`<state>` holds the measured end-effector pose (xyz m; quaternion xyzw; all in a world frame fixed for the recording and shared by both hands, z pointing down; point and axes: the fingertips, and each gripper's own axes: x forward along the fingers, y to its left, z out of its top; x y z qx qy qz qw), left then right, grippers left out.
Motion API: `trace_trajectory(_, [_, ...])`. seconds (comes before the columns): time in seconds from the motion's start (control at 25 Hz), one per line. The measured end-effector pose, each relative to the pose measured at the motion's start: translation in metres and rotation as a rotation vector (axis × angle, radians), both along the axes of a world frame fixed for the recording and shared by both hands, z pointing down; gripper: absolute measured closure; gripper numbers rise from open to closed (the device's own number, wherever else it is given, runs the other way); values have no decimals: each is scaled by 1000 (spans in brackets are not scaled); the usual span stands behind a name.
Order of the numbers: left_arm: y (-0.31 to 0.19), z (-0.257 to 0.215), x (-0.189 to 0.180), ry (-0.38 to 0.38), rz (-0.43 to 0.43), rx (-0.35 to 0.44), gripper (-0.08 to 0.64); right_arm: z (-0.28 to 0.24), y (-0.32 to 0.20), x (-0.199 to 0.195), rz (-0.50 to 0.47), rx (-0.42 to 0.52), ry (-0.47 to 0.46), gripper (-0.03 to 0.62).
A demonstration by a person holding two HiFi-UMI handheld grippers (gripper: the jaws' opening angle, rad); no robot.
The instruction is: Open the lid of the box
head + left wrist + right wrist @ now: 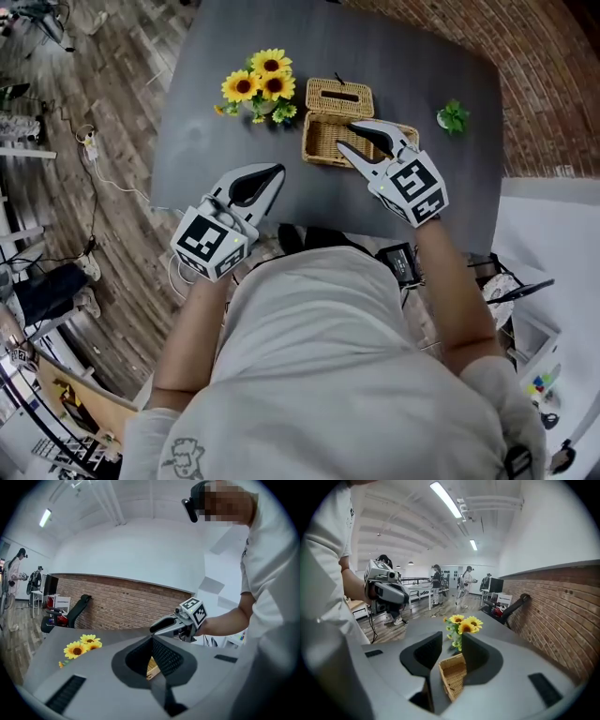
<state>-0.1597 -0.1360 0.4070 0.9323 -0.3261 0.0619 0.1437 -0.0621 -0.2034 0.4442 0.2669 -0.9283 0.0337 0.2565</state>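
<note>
Right gripper (347, 133) hangs spread, empty, over the box (317, 150); left gripper (274, 174) is pressed shut. A careless swing could knock the box into the sunflowers (260, 84).

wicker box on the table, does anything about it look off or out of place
Only that the wicker box is open: its slotted lid lies just behind it on the far side, next to the sunflowers. Nothing looks spilled, tipped or damaged on the table.
</note>
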Motion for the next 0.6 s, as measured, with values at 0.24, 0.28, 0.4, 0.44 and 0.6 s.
trace_trajectory(0.24, [31, -10, -3, 11, 21, 23, 549, -12, 40, -4, 15, 26, -36, 468])
trace_trajectory(0.28, [37, -12, -3, 12, 25, 28, 549, -15, 47, -4, 21, 27, -44, 472])
trace_trajectory(0.4, [52, -19, -5, 18, 37, 40, 549, -23, 67, -9, 32, 27, -72, 483])
trace_trajectory(0.44, [55, -21, -6, 20, 39, 44, 549, -26, 74, -11, 32, 29, -80, 485])
trace_trajectory(0.6, [68, -30, -7, 29, 42, 60, 549, -39, 98, -16, 17, 43, -106, 500])
